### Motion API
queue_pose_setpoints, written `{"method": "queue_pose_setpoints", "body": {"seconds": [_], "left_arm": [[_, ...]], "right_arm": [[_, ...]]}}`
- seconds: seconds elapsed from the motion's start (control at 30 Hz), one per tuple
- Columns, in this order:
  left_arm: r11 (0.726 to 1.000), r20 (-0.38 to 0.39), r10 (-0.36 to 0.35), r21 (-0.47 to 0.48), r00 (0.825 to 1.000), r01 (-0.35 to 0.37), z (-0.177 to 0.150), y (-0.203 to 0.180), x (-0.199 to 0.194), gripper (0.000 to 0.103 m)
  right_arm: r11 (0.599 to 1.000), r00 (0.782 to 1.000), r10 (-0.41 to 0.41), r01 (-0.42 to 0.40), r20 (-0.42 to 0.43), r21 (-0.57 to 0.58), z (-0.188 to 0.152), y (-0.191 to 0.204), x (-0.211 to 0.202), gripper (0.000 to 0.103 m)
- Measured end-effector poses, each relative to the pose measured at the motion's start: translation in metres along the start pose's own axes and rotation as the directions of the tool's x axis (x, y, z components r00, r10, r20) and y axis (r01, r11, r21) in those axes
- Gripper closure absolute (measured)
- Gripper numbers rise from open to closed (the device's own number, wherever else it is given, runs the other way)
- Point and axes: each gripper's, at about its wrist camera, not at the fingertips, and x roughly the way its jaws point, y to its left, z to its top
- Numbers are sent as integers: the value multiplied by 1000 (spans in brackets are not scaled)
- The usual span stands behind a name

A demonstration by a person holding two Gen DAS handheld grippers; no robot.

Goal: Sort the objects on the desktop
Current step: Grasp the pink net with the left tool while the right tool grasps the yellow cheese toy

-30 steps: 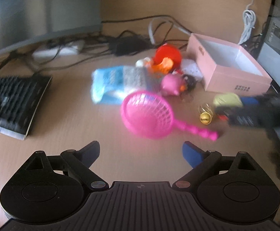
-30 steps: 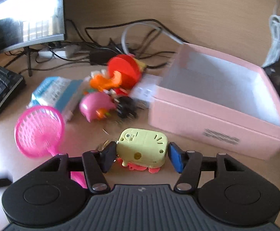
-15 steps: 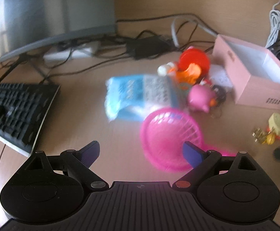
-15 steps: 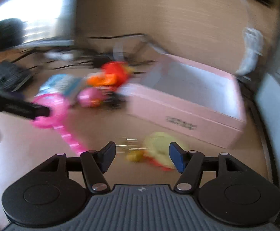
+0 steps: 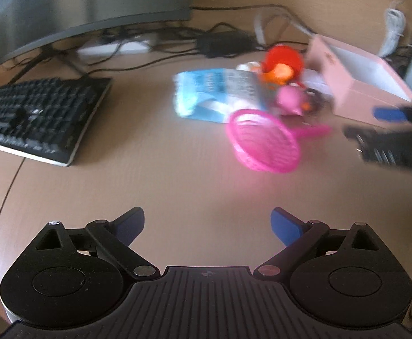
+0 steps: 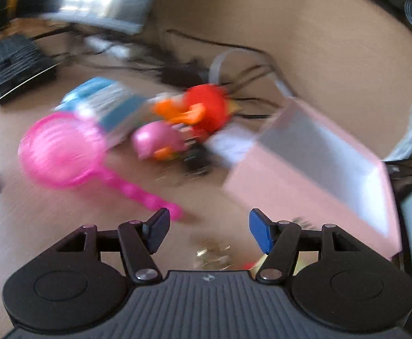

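Observation:
My left gripper [image 5: 207, 223] hovers over bare desk, its jaws opening with nothing between them. Ahead to the right lie a pink net scoop [image 5: 263, 147], a blue tissue pack [image 5: 208, 96], a red and orange toy [image 5: 282, 65] and a pink pig toy [image 5: 289, 99], next to an open pink box [image 5: 355, 84]. My right gripper [image 6: 208, 228] is open and empty, tilted, just in front of the box [image 6: 319, 175]. A gold bell keychain [image 6: 211, 254] and part of a yellow toy [image 6: 259, 262] lie blurred under its fingers. The scoop [image 6: 61, 152] is at its left.
A black keyboard [image 5: 36, 118] lies at the left, a monitor [image 5: 78, 0] stands behind it. Tangled cables and a power brick [image 5: 222, 42] run along the back. My right gripper [image 5: 375, 124] shows blurred at the right edge of the left wrist view.
The yellow toy that sat between my right gripper's fingers is no longer between them and now lies low by its front. The right view has rolled. The left jaws stand wider.

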Motion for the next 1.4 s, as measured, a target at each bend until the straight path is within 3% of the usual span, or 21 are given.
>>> {"method": "queue_pose_setpoints", "body": {"seconds": [0.13, 0.33, 0.5, 0.6, 0.7, 0.77, 0.83, 0.97, 1.13, 1.4], "left_arm": [[994, 41, -35, 101, 999, 30, 4, -15, -5, 3], [973, 89, -51, 229, 995, 29, 27, -41, 14, 2], [966, 56, -78, 252, 995, 61, 40, -56, 40, 2], [956, 36, -171, 248, 985, 157, 35, -68, 38, 2], [916, 5, -303, 276, 953, 290, 22, -84, 28, 2], [896, -3, -341, 301, 940, 326, 13, -93, 23, 2], [894, 9, -328, 325, 945, 308, 6, -100, 19, 2], [917, 81, -239, 347, 968, 197, -1, -100, 12, 2], [938, 141, -187, 319, 972, 134, 11, -90, 8, 2], [934, 87, -123, 347, 989, 85, 40, -114, 47, 2]], "right_arm": [[996, 999, 11, -15, 45, 83, 3, -16, -12, 27], [988, 999, 19, -26, 48, 151, -19, -29, -43, 23], [980, 999, -29, 24, 21, 198, -44, -42, -68, 20], [971, 998, -62, 59, 2, 232, -58, -54, -78, 20], [959, 995, -95, 99, -29, 264, -70, -65, -82, 19], [954, 993, -106, 116, -51, 276, -76, -69, -83, 19], [954, 992, -111, 123, -59, 274, -80, -69, -85, 18], [955, 991, -118, 129, -56, 268, -85, -68, -91, 15], [952, 991, -125, 133, -46, 276, -89, -67, -98, 14], [954, 994, -95, 109, -62, 279, -96, -66, -92, 13]]}}
